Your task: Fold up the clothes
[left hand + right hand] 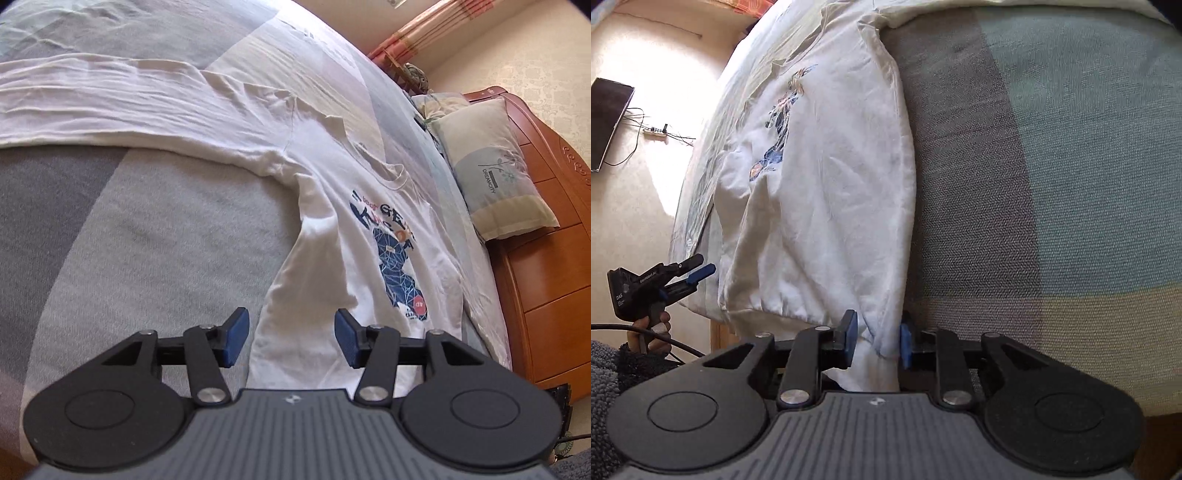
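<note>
A white long-sleeved shirt with a blue print lies face up on the bed, one sleeve stretched out to the left. My left gripper is open just above the shirt's lower hem, and its blue pads hold nothing. In the right wrist view the shirt runs away from me. My right gripper is shut on a bunched corner of its hem. The left gripper also shows there, open, off the bed's edge and held by a hand.
The bedspread is grey, blue and beige in blocks. A pillow leans on the wooden headboard at right. A wall screen and a power strip lie beyond the bed. A cable trails from the left gripper.
</note>
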A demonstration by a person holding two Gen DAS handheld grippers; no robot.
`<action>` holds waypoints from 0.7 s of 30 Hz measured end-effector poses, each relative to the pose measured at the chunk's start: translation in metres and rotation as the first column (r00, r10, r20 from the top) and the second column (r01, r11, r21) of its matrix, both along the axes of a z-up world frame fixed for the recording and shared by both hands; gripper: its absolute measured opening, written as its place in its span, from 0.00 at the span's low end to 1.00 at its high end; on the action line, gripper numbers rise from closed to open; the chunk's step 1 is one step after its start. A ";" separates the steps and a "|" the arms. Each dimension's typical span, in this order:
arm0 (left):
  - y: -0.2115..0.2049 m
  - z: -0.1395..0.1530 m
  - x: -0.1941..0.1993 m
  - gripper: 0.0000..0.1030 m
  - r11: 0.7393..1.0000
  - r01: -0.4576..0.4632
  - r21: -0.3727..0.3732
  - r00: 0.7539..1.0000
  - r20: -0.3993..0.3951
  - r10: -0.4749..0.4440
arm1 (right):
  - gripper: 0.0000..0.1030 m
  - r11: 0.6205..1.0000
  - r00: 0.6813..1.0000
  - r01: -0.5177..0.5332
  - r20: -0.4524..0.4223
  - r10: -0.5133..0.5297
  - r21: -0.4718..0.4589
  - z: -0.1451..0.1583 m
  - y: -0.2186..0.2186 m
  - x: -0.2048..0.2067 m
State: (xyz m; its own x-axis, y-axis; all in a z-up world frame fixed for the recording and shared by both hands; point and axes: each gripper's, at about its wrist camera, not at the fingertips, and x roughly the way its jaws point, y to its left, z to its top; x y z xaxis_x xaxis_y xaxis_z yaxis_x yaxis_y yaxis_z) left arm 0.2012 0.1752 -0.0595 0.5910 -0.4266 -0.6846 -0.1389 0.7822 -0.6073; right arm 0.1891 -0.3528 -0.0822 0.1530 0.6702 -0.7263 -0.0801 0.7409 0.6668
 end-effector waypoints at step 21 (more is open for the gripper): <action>0.029 -0.040 0.072 0.07 0.978 -0.070 -0.198 0.997 -0.029 0.066 | 0.55 0.989 0.989 0.131 0.078 -0.126 -0.070 0.006 -0.001 0.007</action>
State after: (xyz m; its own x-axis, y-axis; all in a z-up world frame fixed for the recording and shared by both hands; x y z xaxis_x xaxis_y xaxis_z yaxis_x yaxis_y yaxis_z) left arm 0.2730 0.2043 -0.1000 0.6093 -0.5145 -0.6033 -0.2027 0.6345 -0.7458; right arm 0.1962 -0.3536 -0.0763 0.2887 0.5856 -0.7575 -0.0276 0.7959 0.6048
